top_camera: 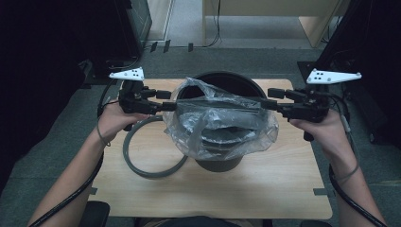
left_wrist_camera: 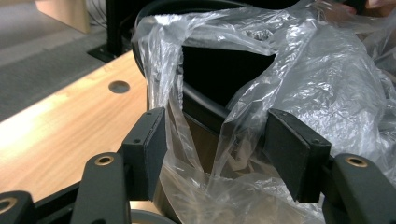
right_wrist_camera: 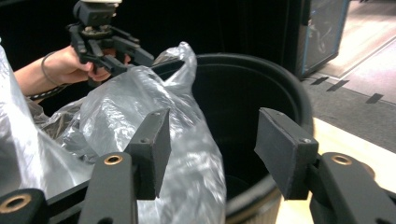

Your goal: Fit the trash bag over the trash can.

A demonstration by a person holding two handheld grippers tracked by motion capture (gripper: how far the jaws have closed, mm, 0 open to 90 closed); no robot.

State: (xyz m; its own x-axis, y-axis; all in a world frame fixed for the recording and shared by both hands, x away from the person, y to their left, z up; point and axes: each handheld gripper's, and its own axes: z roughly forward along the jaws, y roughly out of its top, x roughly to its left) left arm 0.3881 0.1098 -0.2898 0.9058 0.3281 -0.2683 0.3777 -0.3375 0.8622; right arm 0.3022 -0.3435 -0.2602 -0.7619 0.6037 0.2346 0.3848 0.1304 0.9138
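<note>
- A lab or test room, not a home, is suggested by the setting
- A small light wooden table with rounded corners [top_camera: 142,189] is set on plain grey carpet flooring [top_camera: 47,151], with strips of dark tape [top_camera: 166,46] stuck to it
- Tall black equipment cabinets [top_camera: 52,42] are placed at both sides of the table
- Pale wooden furniture panels [top_camera: 265,9] are seen at the back, with thin black loose cables [top_camera: 217,28] hung down in front of them
- Tape marks [right_wrist_camera: 348,88] are also seen on the floor beside a dark cabinet with a glass front [right_wrist_camera: 322,32]
</note>
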